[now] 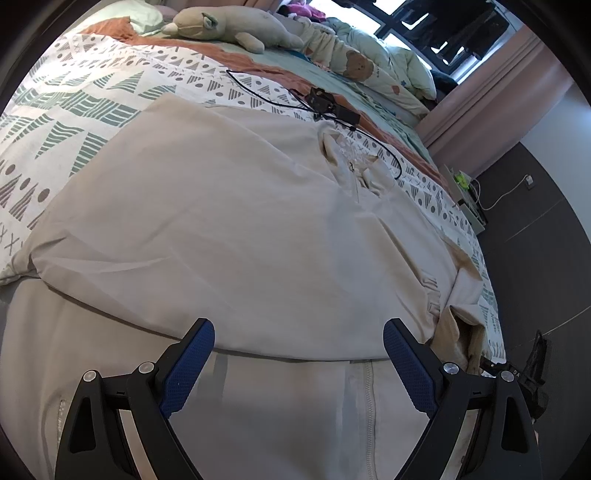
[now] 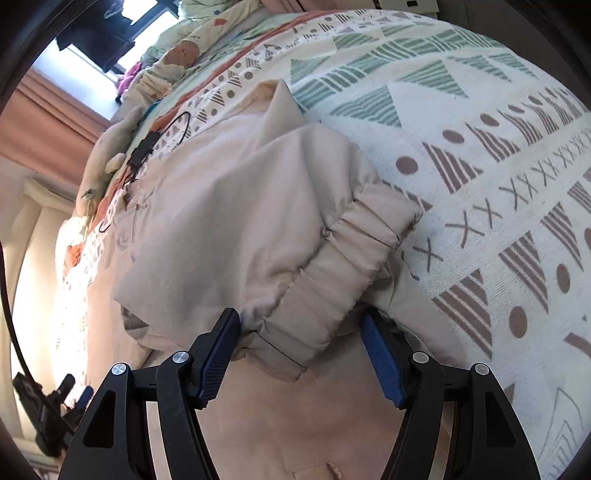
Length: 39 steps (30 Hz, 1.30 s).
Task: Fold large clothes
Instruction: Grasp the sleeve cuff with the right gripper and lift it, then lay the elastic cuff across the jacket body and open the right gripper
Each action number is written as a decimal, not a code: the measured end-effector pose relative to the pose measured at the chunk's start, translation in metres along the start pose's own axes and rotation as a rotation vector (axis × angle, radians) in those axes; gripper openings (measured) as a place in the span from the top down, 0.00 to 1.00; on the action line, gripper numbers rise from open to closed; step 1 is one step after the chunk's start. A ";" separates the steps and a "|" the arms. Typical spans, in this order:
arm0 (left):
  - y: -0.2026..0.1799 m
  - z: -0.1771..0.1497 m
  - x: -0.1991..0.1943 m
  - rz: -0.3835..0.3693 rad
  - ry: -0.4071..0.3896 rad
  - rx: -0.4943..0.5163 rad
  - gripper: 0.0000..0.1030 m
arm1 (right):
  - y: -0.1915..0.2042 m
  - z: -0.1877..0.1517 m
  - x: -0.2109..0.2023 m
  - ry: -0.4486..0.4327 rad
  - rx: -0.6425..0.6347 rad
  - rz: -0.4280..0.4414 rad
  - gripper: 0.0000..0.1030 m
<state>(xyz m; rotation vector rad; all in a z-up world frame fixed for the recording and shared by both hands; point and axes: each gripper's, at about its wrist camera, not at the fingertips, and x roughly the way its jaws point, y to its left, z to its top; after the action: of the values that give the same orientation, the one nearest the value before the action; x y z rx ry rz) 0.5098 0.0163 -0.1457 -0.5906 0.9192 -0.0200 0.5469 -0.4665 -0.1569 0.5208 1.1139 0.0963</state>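
Note:
A large beige jacket (image 1: 229, 229) lies spread on a patterned bedspread (image 1: 74, 110), a folded panel lying over its lower part, the zip (image 1: 369, 398) showing near me. My left gripper (image 1: 298, 363) hovers open over the jacket's near part, nothing between its blue pads. In the right wrist view the same jacket (image 2: 207, 229) has a sleeve folded across the body, its elastic cuff (image 2: 343, 266) lying between my fingers. My right gripper (image 2: 303, 358) stands open around the cuff's edge, pads apart from the cloth.
A black device with a cable (image 1: 325, 103) lies on the bed beyond the collar. A plush toy (image 1: 221, 26) and a duvet (image 1: 384, 62) sit at the far end. The bed edge and dark floor (image 1: 535, 240) are to the right.

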 end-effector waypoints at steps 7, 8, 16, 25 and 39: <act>0.006 0.004 -0.006 -0.009 -0.014 -0.023 0.10 | 0.005 0.003 -0.021 -0.050 -0.035 0.004 0.91; 0.007 0.004 -0.007 -0.011 -0.017 -0.027 0.10 | 0.008 0.003 -0.028 -0.060 -0.049 0.011 0.91; 0.012 0.010 -0.026 -0.039 -0.048 -0.043 0.10 | 0.078 0.010 -0.099 -0.206 -0.221 0.041 0.93; 0.027 0.020 -0.056 -0.003 -0.126 -0.074 0.10 | 0.206 0.002 -0.135 -0.267 -0.459 0.103 0.94; 0.068 0.033 -0.077 0.017 -0.169 -0.164 0.10 | 0.316 -0.042 -0.077 -0.170 -0.588 0.235 0.91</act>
<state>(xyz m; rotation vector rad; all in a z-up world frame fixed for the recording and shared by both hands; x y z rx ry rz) 0.4715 0.1093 -0.1061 -0.7259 0.7655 0.1199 0.5330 -0.2001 0.0334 0.1248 0.8022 0.5567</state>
